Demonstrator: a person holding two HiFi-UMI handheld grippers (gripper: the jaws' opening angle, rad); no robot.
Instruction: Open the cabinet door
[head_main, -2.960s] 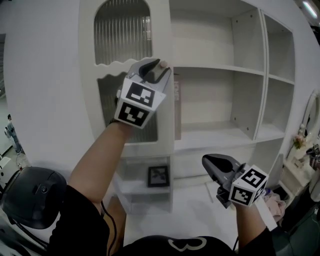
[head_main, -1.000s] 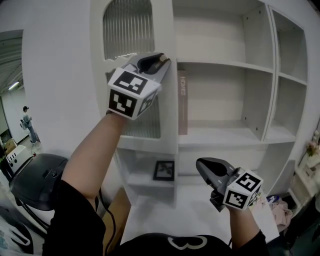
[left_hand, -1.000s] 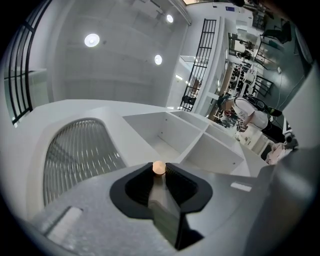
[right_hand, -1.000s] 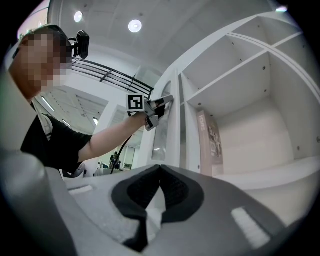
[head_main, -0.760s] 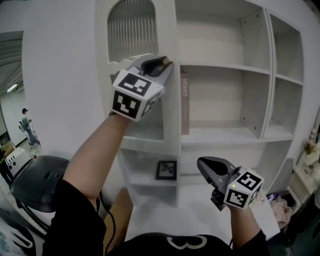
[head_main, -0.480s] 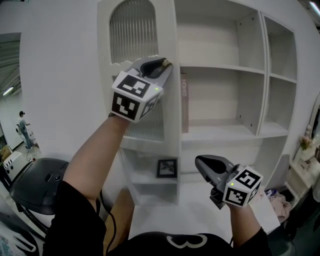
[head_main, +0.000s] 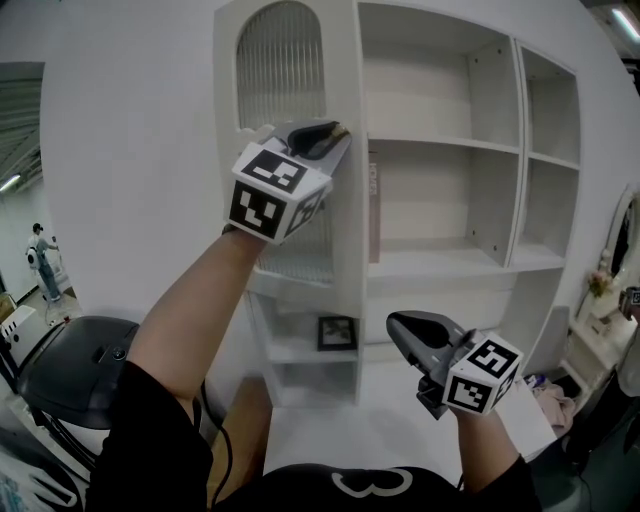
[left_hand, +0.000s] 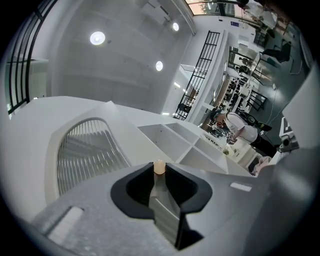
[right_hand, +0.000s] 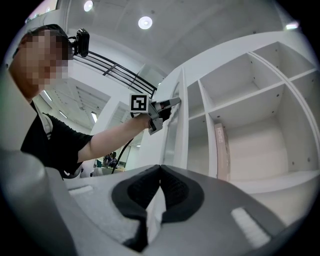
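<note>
The white cabinet door, with arched ribbed glass panels, stands swung out from the shelf unit, its edge toward me. My left gripper is raised at mid-height of that edge and is shut on the small beige knob. In the left gripper view the jaws pinch the knob, with ribbed glass to the left. The right gripper view shows the left gripper at the door edge. My right gripper hangs low at the right, shut with nothing in it.
Open white shelves lie right of the door, with a slim book upright just inside. A framed picture sits on a lower shelf. A black chair is at my lower left. Clutter stands at the far right.
The door has swung further out, its face looking narrower now, with the left gripper still on the knob. The right gripper has shifted slightly left and stays shut.
</note>
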